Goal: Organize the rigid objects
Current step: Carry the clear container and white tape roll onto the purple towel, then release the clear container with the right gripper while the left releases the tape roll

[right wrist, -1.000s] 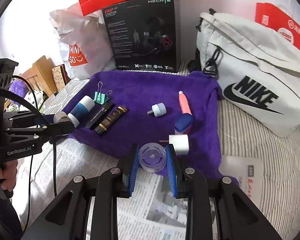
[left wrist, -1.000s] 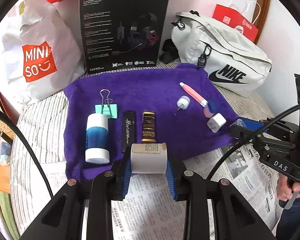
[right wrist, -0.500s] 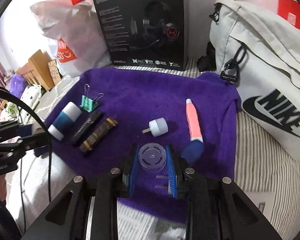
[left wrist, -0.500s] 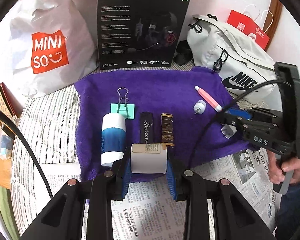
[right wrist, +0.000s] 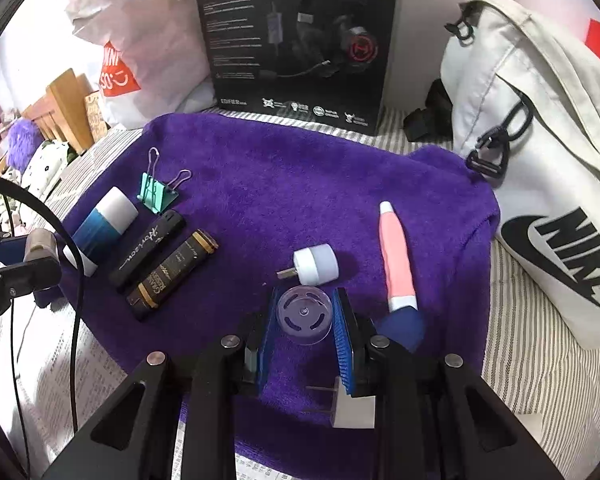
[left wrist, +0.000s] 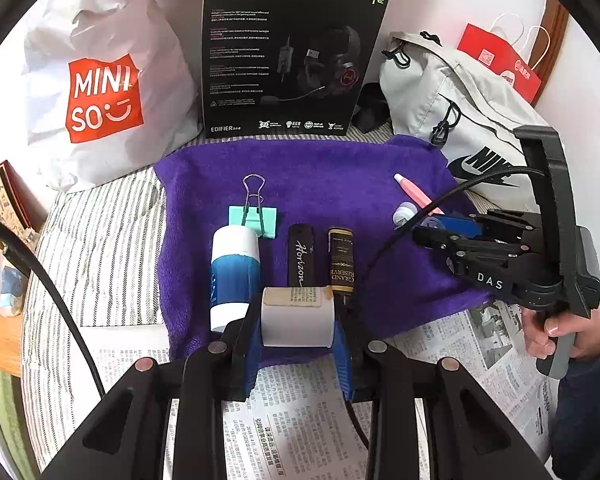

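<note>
- The left gripper (left wrist: pixel 298 320) pinches a white cylindrical roll (left wrist: pixel 297 317) with a yellowed printed label between its blue ribbed pads, over the near edge of the purple towel (left wrist: pixel 332 168).
- The right gripper (right wrist: pixel 305 316) squeezes a clear round plastic cap (right wrist: pixel 304 314) with slotted holes; its pads touch both sides of the rim.
- Only the right wrist view shows the white plug adapter (right wrist: pixel 352 408), metal prongs pointing left, lying beneath the right finger, and the navy base of the pink tube (right wrist: pixel 396 256) just right of that gripper.
- Only the left wrist view shows the person's hand (left wrist: pixel 560 332) gripping the right tool's handle, and newspaper (left wrist: pixel 296 432) under the left gripper.
- Just ahead of the roll lie, side by side, a blue-and-white glue stick (left wrist: pixel 232 272), a black bar lettered "Horizon" (left wrist: pixel 301 256) and a dark gold-trimmed "Grand Reserve" bar (left wrist: pixel 341 260); a mint binder clip (left wrist: pixel 254 220) sits beyond them.
- A small white USB lamp (right wrist: pixel 314 264) rests just ahead of the clear cap.
- Behind the fuzzy towel stand a black headset box (left wrist: pixel 292 52), a crinkled Miniso bag (left wrist: pixel 104 92) and a pale Nike bag (right wrist: pixel 540 152).
</note>
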A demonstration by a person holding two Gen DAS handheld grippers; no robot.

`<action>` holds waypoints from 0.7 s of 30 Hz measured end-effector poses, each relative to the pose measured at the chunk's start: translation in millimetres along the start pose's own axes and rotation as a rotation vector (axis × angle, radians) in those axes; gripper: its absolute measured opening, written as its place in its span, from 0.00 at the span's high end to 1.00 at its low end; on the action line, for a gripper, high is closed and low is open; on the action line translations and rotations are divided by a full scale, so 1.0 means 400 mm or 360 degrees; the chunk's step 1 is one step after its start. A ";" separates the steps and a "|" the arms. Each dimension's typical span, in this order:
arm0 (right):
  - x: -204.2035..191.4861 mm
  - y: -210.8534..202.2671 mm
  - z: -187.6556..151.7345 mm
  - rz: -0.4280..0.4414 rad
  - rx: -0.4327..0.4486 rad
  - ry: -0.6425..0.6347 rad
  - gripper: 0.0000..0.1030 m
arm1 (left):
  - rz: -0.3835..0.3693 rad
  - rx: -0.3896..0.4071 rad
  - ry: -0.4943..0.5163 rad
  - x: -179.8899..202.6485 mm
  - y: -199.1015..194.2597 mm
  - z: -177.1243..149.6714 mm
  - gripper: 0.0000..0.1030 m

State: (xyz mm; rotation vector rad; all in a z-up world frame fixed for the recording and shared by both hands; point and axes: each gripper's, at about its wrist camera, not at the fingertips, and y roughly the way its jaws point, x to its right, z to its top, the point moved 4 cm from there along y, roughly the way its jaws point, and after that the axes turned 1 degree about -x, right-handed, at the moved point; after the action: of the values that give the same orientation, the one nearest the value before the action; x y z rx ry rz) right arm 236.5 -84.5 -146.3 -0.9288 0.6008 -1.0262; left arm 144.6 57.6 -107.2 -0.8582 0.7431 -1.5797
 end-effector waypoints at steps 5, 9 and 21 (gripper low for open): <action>-0.008 0.022 0.008 -0.0006 -0.0032 -0.0011 0.74 | -0.0007 -0.0005 0.0002 0.002 0.000 -0.003 0.72; -0.006 0.043 0.002 -0.0013 -0.0066 -0.0009 0.74 | -0.0006 -0.0008 0.0005 0.000 -0.001 -0.005 0.72; -0.016 0.045 -0.016 -0.0001 -0.0061 -0.0037 0.64 | 0.0009 -0.0013 -0.0014 -0.017 -0.003 -0.006 0.72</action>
State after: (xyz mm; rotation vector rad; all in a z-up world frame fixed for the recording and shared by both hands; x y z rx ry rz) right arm 236.9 -77.0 -165.1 -0.9735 0.6026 -1.0064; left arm 142.8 64.5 -108.5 -0.8678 0.7455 -1.5677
